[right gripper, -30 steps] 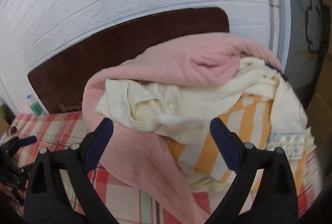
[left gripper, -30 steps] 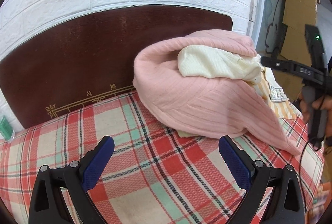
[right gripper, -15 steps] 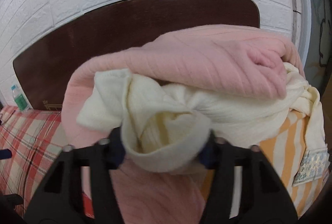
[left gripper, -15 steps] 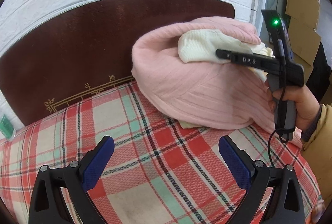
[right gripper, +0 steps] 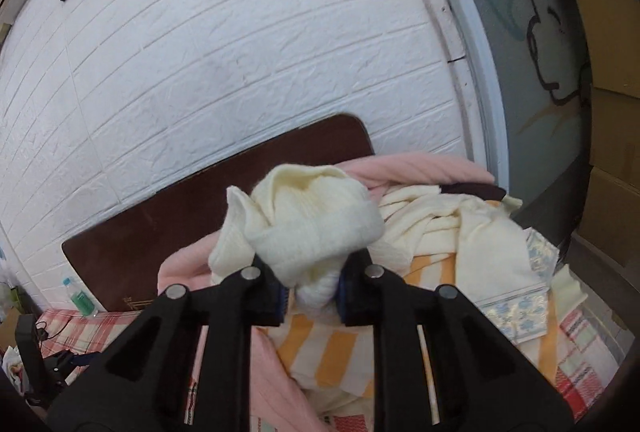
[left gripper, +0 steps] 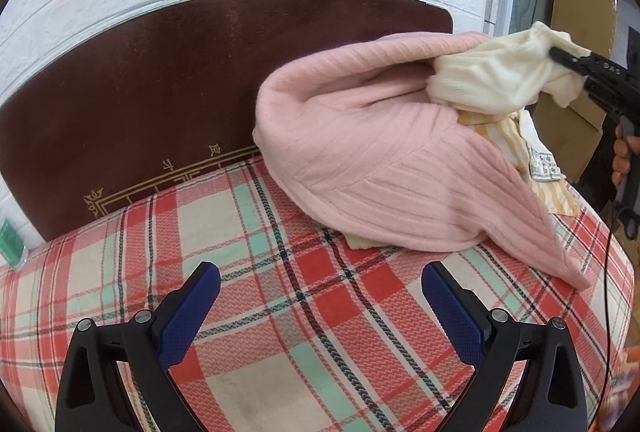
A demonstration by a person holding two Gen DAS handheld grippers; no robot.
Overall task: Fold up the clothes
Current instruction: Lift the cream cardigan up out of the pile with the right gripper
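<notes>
Our right claw (right gripper: pixel 310 294) pinches the cream garment (right gripper: pixel 316 224), probably to free it from the pink sweater (left gripper: pixel 384 160); our left claw (left gripper: pixel 320 312), lower frame, waits spread above the bed (left gripper: pixel 280 312).

The bedcover (left gripper: pixel 280 312) was red, cream and mint plaid; the sweater (left gripper: pixel 380 160) pink; the knit garment (right gripper: pixel 316 220) cream; the towel (right gripper: pixel 320 348) orange-striped.

Two wrist cams, both facing headboard (left gripper: pixel 168 80).
L low over plaid bedspread (left gripper: pixel 280 312), farther; R close-up; shared: pink sweater (left gripper: pixel 380 160), cream knit (right gripper: pixel 316 220).
</notes>
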